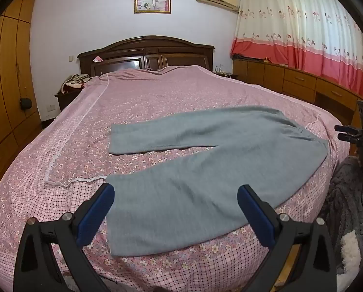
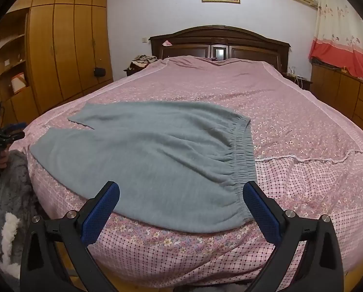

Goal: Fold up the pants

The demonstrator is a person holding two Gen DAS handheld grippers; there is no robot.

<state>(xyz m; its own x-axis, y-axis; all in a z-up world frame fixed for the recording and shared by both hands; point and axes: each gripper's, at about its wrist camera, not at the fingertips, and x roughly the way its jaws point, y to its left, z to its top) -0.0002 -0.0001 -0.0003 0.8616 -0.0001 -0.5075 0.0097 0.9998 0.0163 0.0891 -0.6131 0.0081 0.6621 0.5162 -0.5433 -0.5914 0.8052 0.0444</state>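
Note:
Grey-blue pants (image 1: 193,170) lie spread flat near the foot of the bed (image 1: 157,92), legs apart and pointing left, waistband to the right. My left gripper (image 1: 176,194) hovers open above the cuff end of the near leg, with nothing between its blue pads (image 1: 93,214). In the right wrist view the same pants (image 2: 145,150) show their elastic waistband (image 2: 242,155) at the right. My right gripper (image 2: 181,192) stands open over the near edge of the waist area, holding nothing. The left gripper also shows at that view's left edge (image 2: 8,133).
A pink floral cover (image 2: 278,112) with a checked edge (image 2: 303,182) lies on the bed. A wooden wardrobe (image 2: 59,48) stands at the left, low cabinets (image 1: 303,82) and curtains (image 1: 303,24) at the right, a dark headboard (image 1: 145,53) at the back. A grey fluffy sleeve (image 2: 6,189) is at the bed's foot.

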